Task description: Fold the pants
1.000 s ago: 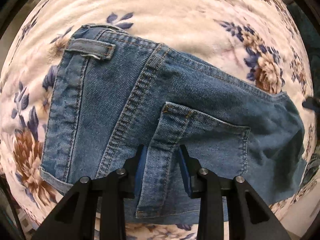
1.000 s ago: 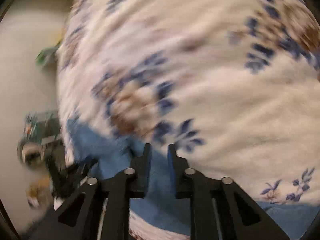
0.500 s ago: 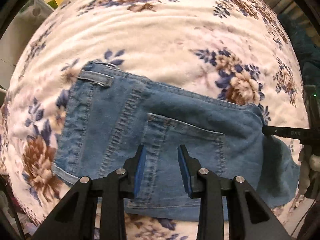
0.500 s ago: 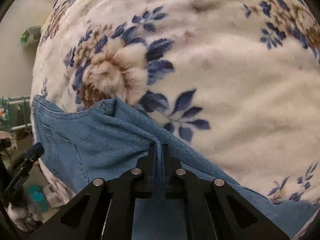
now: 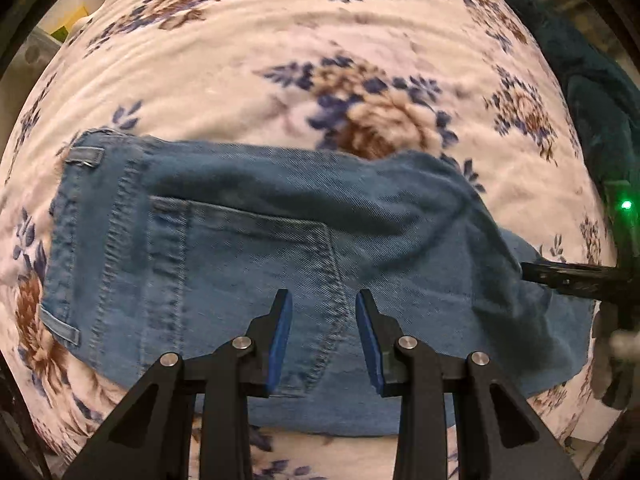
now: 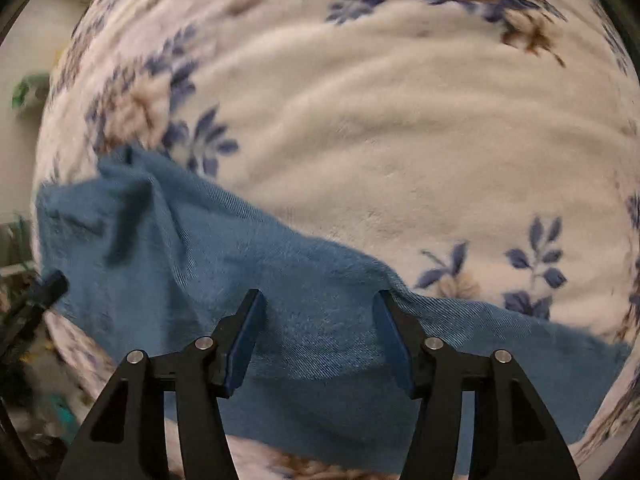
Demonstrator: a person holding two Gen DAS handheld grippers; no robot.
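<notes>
I see the pants lying flat on the floral blanket, back pocket up. Left gripper spread above the denim, pinching nothing. Right gripper jaws just opened, apart over the pant leg, nothing held.

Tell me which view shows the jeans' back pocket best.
The left wrist view: the back pocket lies in full sight, stitching and all, on the jeans. The right wrist view shows only plain, rumpled denim, no pocket.
</notes>
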